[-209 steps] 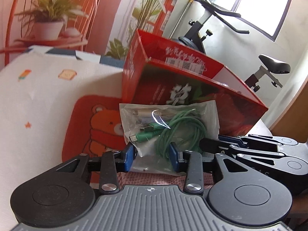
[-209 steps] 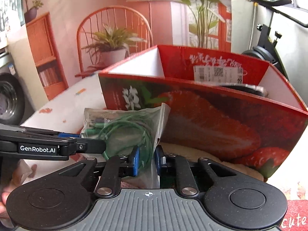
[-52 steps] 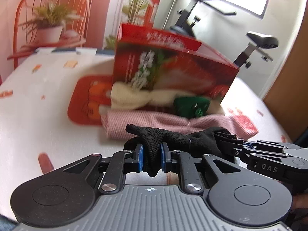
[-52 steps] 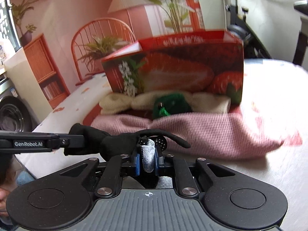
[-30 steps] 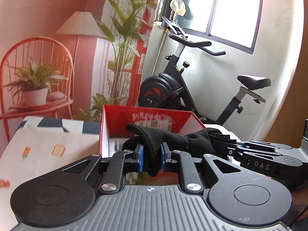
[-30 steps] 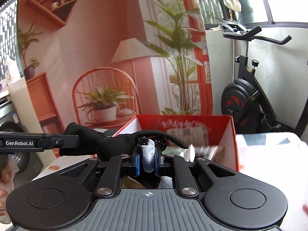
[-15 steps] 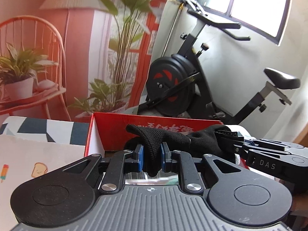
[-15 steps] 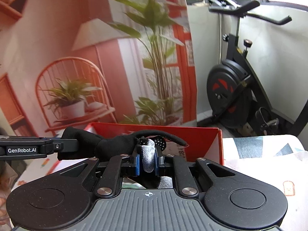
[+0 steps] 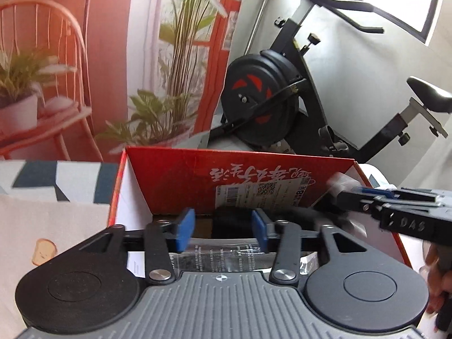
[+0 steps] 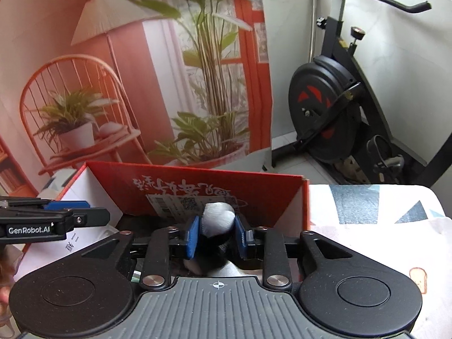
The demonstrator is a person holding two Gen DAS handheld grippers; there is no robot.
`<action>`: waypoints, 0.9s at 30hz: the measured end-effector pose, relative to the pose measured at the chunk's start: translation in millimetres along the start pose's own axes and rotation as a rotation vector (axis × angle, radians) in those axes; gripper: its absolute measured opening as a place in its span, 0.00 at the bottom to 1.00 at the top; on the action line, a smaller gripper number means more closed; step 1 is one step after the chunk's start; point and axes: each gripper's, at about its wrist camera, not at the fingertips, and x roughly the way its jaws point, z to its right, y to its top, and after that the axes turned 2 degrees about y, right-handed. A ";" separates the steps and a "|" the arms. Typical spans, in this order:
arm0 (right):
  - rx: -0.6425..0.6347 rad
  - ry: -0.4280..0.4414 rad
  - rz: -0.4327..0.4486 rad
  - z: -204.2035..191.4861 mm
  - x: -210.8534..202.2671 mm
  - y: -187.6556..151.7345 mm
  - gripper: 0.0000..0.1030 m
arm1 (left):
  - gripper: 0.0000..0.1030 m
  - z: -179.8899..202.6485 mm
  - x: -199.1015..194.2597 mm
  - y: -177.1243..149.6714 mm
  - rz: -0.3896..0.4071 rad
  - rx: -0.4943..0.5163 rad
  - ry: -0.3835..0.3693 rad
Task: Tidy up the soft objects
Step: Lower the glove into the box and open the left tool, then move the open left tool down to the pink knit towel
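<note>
A black glove (image 9: 230,221) lies down inside the red cardboard box (image 9: 240,175), seen blurred between the blue pads of my left gripper (image 9: 222,230). Those jaws are opening and do not touch the glove. In the right wrist view the glove's pale grey part (image 10: 217,219) and black fabric still sit between the pads of my right gripper (image 10: 217,236), whose jaws are opening too, with the fabric blurred and loose. Both grippers hang over the box (image 10: 203,186), side by side. The left gripper (image 10: 56,220) shows at the right view's left edge, the right gripper (image 9: 395,206) at the left view's right edge.
A clear plastic bag (image 9: 214,258) lies in the box under the left jaws. The box stands on a white tablecloth (image 10: 381,226) with toast prints. An exercise bike (image 9: 262,104) and a printed backdrop stand behind. A person's hand (image 9: 440,271) holds the right gripper.
Both grippers came forward and lower over the open box. Both pairs of jaws spread apart. The glove left the left pads and dropped into the box.
</note>
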 end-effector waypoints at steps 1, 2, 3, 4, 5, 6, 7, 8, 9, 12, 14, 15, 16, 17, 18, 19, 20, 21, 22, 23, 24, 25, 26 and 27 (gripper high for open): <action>0.003 0.009 0.013 1.3 -4.8 -1.5 0.30 | 0.53 1.7 -4.1 -0.9 0.010 0.017 0.008; 0.006 0.017 0.023 2.3 -9.7 -3.7 0.33 | 0.54 3.4 -10.9 -3.9 0.017 0.036 0.017; 0.007 0.011 0.035 2.5 -16.6 -7.0 0.43 | 0.58 5.1 -17.5 -6.3 0.024 0.049 0.022; 0.005 0.002 0.045 1.3 -22.5 -9.9 0.53 | 0.64 6.6 -25.1 -9.0 0.035 0.063 0.026; 0.003 0.002 0.057 0.4 -29.9 -12.8 0.57 | 0.67 7.2 -35.8 -14.0 0.053 0.077 0.031; 0.002 0.010 0.075 -1.4 -38.5 -16.7 0.64 | 0.73 7.8 -46.2 -18.5 0.075 0.092 0.036; 0.002 0.024 0.092 -2.2 -47.7 -21.0 0.73 | 0.78 8.6 -55.3 -22.1 0.094 0.107 0.040; 0.004 0.032 0.113 -3.7 -57.3 -25.9 0.80 | 0.81 10.5 -65.7 -27.3 0.116 0.124 0.047; 0.006 0.030 0.134 -5.1 -65.9 -30.6 0.94 | 0.86 11.6 -76.3 -33.3 0.139 0.140 0.055; -0.002 0.020 0.193 -12.4 -90.7 -47.5 1.00 | 0.89 12.1 -103.5 -52.6 0.182 0.166 0.073; -0.001 0.011 0.206 -17.0 -103.5 -58.2 1.00 | 0.89 8.9 -117.2 -65.0 0.188 0.149 0.057; 0.005 0.003 0.220 -19.9 -110.0 -63.4 1.00 | 0.89 6.0 -123.1 -71.6 0.187 0.134 0.045; 0.010 -0.002 0.233 -21.2 -115.8 -68.9 1.00 | 0.89 3.6 -127.3 -77.2 0.179 0.122 0.039; 0.019 -0.004 0.245 -22.5 -120.8 -74.3 1.00 | 0.89 1.1 -130.8 -82.9 0.170 0.109 0.037; 0.031 -0.005 0.256 -23.5 -125.9 -81.1 1.00 | 0.89 -1.0 -134.0 -89.1 0.160 0.098 0.041; 0.043 -0.005 0.263 -24.3 -129.6 -87.6 1.00 | 0.89 -2.6 -136.9 -95.4 0.156 0.091 0.046; 0.055 -0.003 0.266 -25.1 -132.7 -94.2 1.00 | 0.89 -4.2 -139.4 -101.6 0.154 0.087 0.051; 0.064 0.000 0.269 -25.7 -134.5 -100.9 1.00 | 0.89 -5.7 -141.0 -107.2 0.151 0.083 0.055; 0.073 0.005 0.270 -26.4 -135.9 -108.9 1.00 | 0.89 -7.0 -142.0 -112.4 0.148 0.078 0.060; 0.078 0.011 0.271 -26.4 -138.2 -117.9 1.00 | 0.89 -8.4 -142.8 -119.1 0.143 0.070 0.061; 0.077 0.015 0.270 -27.4 -139.1 -127.0 1.00 | 0.89 -9.8 -142.8 -124.5 0.136 0.062 0.059; 0.071 0.015 0.262 -29.6 -139.5 -136.4 1.00 | 0.88 -11.3 -142.9 -130.6 0.130 0.057 0.055; 0.063 0.016 0.253 -31.5 -139.6 -146.0 1.00 | 0.88 -12.2 -142.1 -136.1 0.123 0.054 0.054; 0.053 0.020 0.243 -33.5 -139.8 -155.9 1.00 | 0.86 -12.4 -140.8 -141.5 0.114 0.051 0.054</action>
